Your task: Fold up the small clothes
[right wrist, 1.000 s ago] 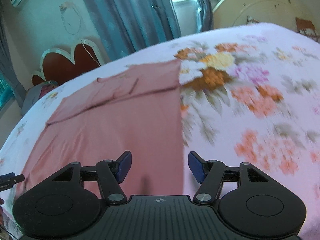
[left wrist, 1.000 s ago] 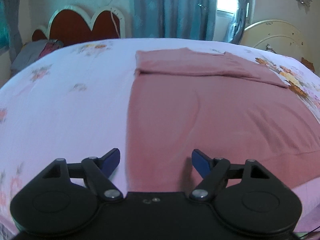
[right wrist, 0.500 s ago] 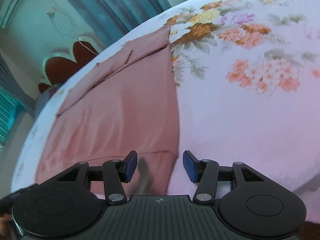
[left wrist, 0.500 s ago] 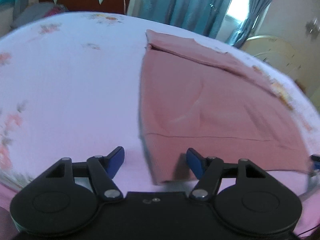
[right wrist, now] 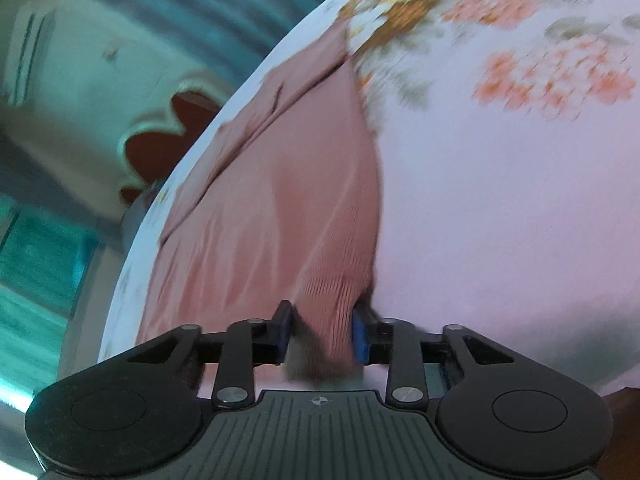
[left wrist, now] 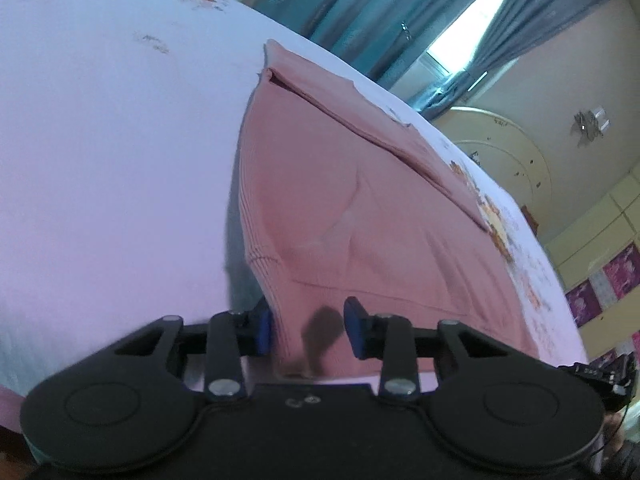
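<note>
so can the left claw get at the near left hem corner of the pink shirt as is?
Probably yes. The left claw is open with the pink shirt hem corner already lifted between its pads, and nothing else lies in the gap. The right claw has its own corner.

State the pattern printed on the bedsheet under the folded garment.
Pale pink bedsheet printed with orange and yellow flower clusters; right wrist view shows it best.
</note>
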Available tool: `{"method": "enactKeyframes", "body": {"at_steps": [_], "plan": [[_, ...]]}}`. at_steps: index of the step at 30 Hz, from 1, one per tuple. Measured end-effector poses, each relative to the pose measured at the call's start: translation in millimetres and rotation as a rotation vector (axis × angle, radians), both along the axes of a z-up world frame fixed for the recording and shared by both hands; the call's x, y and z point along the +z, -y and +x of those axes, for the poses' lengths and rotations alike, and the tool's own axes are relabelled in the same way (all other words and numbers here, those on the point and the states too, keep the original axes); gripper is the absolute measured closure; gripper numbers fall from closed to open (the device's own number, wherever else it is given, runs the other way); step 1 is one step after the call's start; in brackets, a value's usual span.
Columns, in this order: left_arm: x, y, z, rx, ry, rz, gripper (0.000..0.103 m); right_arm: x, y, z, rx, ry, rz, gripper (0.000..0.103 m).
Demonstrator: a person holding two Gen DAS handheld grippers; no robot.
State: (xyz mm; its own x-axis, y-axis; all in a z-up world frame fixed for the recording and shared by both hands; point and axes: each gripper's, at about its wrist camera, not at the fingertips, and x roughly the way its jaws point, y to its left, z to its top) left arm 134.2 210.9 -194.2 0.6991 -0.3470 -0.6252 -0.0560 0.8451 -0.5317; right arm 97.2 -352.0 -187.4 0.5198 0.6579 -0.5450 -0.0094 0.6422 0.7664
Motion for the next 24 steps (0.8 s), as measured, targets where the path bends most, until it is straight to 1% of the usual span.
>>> {"method": "enactKeyframes", "body": {"at_steps": [1, 3, 5, 6, 7, 8, 10, 11, 12, 13, 15, 18, 22, 24], "plan": [[-0.6, -0.2, 1.8, 0.006, -0.004, -0.003, 0.074, -1.1, 0.8, -0.8, -0.009, 0.003, 0.009, 0.077], [-1.1, -0.3, 6.0, 0.019, -0.013, -0.005, 0.084, -5.4, 4.0, 2.8, -0.053, -0.008, 0.049, 0.082], [-0.1, 1.1, 10.4, 0.027, -0.015, 0.017, 0.087, -6.7, 5.3, 7.7, -0.069, -0.010, 0.069, 0.082], [0.7, 1.7, 10.4, 0.035, -0.015, 0.030, 0.094, -6.7, 4.8, 11.4, -0.070, -0.008, 0.070, 0.082], [2.7, 4.3, 10.2, 0.047, -0.012, 0.059, 0.096, -5.2, 3.9, 14.2, -0.065, 0.000, 0.061, 0.088], [7.4, 10.8, 9.0, 0.052, -0.003, 0.114, 0.097, -2.6, 2.8, 13.4, -0.057, 0.016, 0.045, 0.093], [17.0, 31.6, 7.0, 0.030, 0.015, 0.262, 0.098, 8.9, 0.3, 9.3, -0.046, 0.077, 0.022, 0.093], [20.3, 40.8, 6.8, 0.021, 0.024, 0.316, 0.098, 12.4, 0.1, 7.2, -0.045, 0.095, 0.014, 0.093], [21.2, 47.5, 7.4, 0.018, 0.026, 0.350, 0.098, 13.2, -2.3, 7.2, -0.041, 0.096, -0.013, 0.093], [20.6, 50.5, 8.9, 0.020, 0.021, 0.366, 0.098, 12.3, -4.8, 9.5, -0.028, 0.085, -0.058, 0.093], [18.2, 48.3, 10.9, 0.037, 0.013, 0.343, 0.098, 8.6, -6.1, 11.6, -0.017, 0.073, -0.068, 0.093], [18.7, 37.0, 8.3, 0.077, 0.022, 0.259, 0.098, 14.1, -4.0, 11.5, -0.029, 0.095, -0.054, 0.093], [24.4, 16.8, 1.3, 0.163, 0.070, 0.060, 0.098, 37.9, -5.0, 18.9, -0.034, 0.177, -0.060, 0.093], [30.5, 10.3, 5.2, 0.192, 0.103, -0.014, 0.099, 51.7, -5.6, 26.4, -0.044, 0.218, -0.068, 0.093]]}}
